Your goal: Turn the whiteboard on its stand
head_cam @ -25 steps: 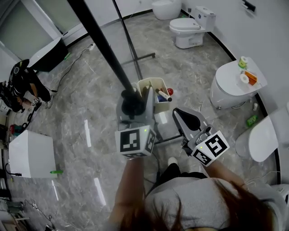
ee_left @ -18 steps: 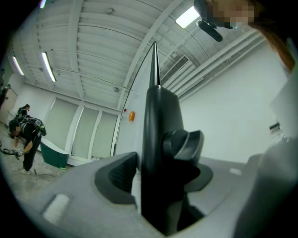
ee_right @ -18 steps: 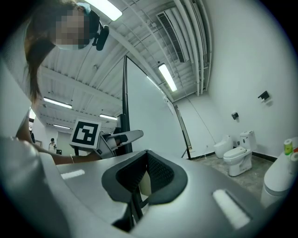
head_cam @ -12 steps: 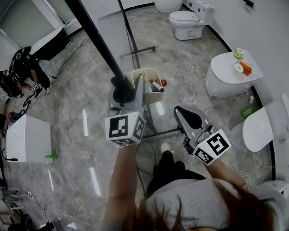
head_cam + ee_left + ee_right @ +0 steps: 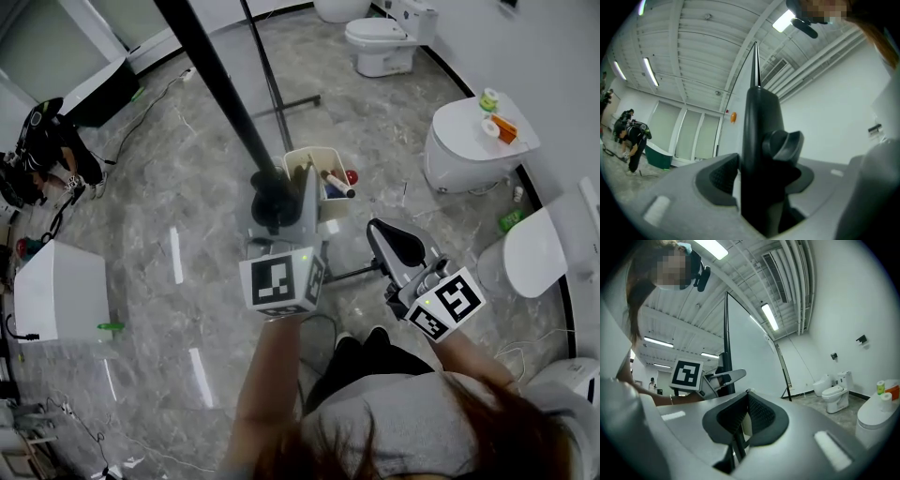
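Observation:
The whiteboard [image 5: 754, 357] stands upright in its black frame, a large white panel in the right gripper view. Its thick black side post [image 5: 211, 75] runs down from the top left of the head view. My left gripper [image 5: 277, 208] is shut on that post [image 5: 759, 122], just beside a black locking knob [image 5: 783, 143]. The left pad presses against the post. My right gripper [image 5: 380, 234] hangs to the right of the stand, apart from it. Its jaws [image 5: 740, 427] are shut with nothing between them.
A beige pen tray [image 5: 323, 161] with markers hangs on the stand by the left gripper. The stand's thin black leg [image 5: 272, 89] reaches over the grey marble floor. Toilets [image 5: 380, 42] and white basins [image 5: 469, 141] line the right wall. A white box [image 5: 56, 291] and a crouching person [image 5: 47, 155] are at the left.
The left gripper stays clamped on the post and has shifted slightly right and down in the head view. The right gripper keeps its place beside the stand, still shut.

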The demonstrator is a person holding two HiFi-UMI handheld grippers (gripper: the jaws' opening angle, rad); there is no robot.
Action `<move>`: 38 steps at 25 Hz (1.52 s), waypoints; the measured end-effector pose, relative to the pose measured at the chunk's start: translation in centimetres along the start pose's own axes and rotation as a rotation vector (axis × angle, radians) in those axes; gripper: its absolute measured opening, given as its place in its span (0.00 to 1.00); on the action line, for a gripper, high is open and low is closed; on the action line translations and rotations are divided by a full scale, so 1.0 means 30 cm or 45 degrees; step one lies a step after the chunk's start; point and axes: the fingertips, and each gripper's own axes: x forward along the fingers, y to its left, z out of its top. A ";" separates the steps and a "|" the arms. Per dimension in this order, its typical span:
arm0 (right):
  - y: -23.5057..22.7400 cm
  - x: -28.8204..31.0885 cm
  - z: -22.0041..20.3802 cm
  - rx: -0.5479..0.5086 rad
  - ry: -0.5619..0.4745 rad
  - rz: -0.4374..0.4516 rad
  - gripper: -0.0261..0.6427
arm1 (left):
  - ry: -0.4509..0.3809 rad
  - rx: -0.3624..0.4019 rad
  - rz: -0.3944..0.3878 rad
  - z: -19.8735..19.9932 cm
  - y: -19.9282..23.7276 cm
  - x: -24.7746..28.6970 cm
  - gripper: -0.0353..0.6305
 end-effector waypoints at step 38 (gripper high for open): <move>0.348 -0.561 -0.046 0.023 -0.014 0.039 0.04 | -0.072 -0.025 -0.056 0.096 -0.413 -0.507 0.43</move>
